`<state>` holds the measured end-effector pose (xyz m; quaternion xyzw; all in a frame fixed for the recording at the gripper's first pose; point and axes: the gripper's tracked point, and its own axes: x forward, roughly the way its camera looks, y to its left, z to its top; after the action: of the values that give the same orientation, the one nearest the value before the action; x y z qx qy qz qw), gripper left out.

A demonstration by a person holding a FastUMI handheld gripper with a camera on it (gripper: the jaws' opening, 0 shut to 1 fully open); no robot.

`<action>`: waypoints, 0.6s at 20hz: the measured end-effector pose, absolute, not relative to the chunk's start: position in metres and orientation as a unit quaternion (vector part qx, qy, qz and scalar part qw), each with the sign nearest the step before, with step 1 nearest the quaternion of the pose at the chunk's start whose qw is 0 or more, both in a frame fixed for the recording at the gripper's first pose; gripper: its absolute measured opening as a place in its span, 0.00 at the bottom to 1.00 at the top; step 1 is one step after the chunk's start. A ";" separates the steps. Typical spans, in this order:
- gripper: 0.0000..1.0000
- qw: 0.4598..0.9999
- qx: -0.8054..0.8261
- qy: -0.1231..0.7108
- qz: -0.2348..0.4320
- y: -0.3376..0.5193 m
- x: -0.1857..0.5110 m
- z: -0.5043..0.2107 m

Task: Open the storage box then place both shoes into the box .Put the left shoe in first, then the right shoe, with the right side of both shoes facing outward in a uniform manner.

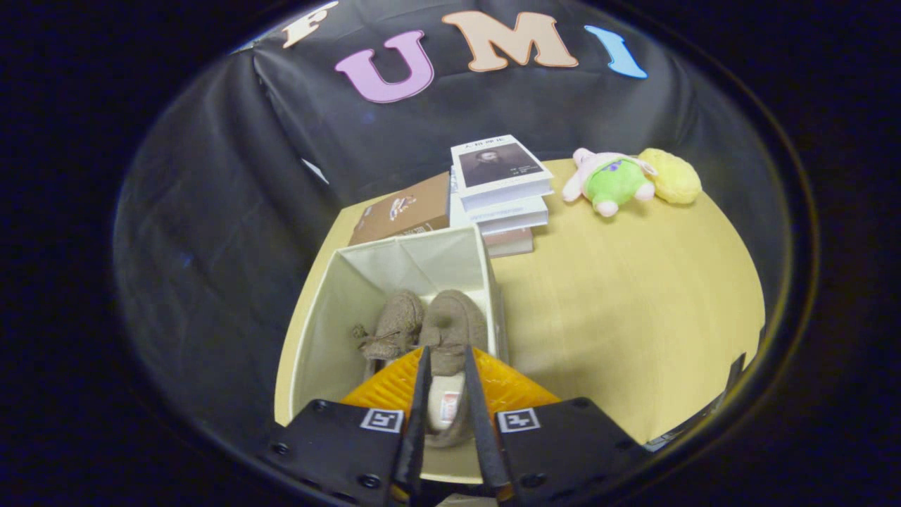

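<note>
This is a small booth made to look like a home: black cloth wall (pixel 211 211), pale yellow wooden tabletop (pixel 633 303), stacked white books (pixel 501 186), a pink-and-green plush toy (pixel 611 182).

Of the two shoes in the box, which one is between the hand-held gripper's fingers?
The right-hand shoe, heel opening between the hand-held gripper fingers. The other shoe, with the bow, lies beside it to the left in the storage box, clear of the fingers.

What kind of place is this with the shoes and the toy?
Probably a small test booth made to look like a home: black cloth wall, a wooden table with books and a plush toy. The tongs grip a shoe in the storage box.
</note>
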<state>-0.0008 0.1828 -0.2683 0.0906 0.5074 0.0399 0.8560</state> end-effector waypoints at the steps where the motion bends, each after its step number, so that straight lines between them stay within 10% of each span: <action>1: 0.46 0.856 0.095 0.505 0.052 0.188 -0.002 -0.264; 8: 1.00 0.911 0.025 0.389 0.130 0.182 0.010 -0.200; 12: 1.00 0.941 -0.003 0.307 0.141 0.151 0.012 -0.151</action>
<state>0.0120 0.1505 -0.1506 -0.0034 0.3067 0.1414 0.9412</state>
